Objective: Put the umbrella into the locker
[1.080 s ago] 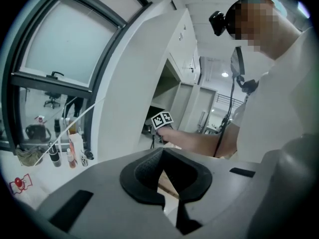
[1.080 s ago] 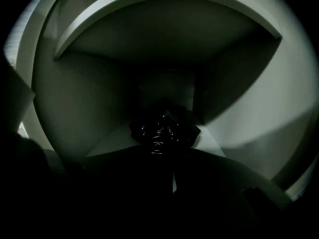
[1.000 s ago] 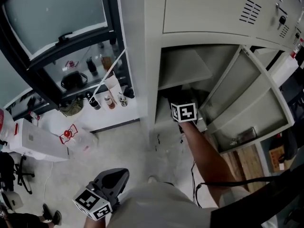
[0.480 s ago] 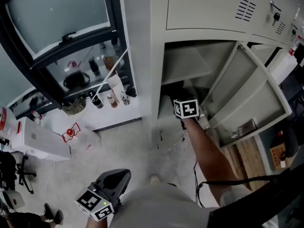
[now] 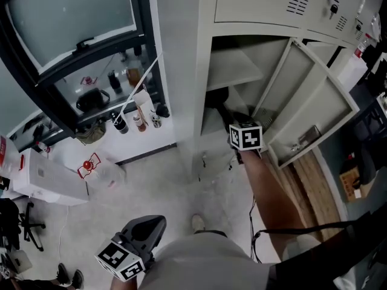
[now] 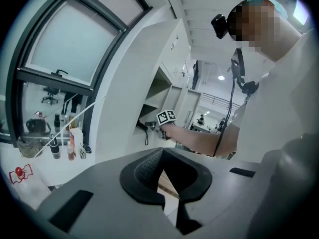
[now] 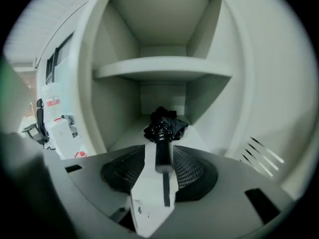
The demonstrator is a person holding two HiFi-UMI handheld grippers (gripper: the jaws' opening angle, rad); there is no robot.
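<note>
The black folded umbrella [image 7: 164,123] lies on the floor of the locker's lower compartment [image 7: 124,133], under a shelf [image 7: 164,67]. Its handle [image 7: 162,151] points out at me. My right gripper [image 7: 160,167] is open, its jaws standing apart on either side of the handle's end without closing on it. In the head view the right gripper [image 5: 234,119] is at the locker [image 5: 239,71] mouth, with the umbrella [image 5: 219,104] dark just beyond it. My left gripper [image 5: 145,231] hangs low by my side, shut and holding nothing [image 6: 162,172].
The locker door [image 5: 308,110] swings open to the right. Left of the locker, a low sill [image 5: 136,125] holds several bottles and a black bag [image 5: 92,100]. A white box [image 5: 45,177] and a chair [image 5: 24,219] stand on the floor at left.
My right gripper has drawn back a little from the locker, and the umbrella stays lying inside. My head has shifted; the left gripper has not moved.
</note>
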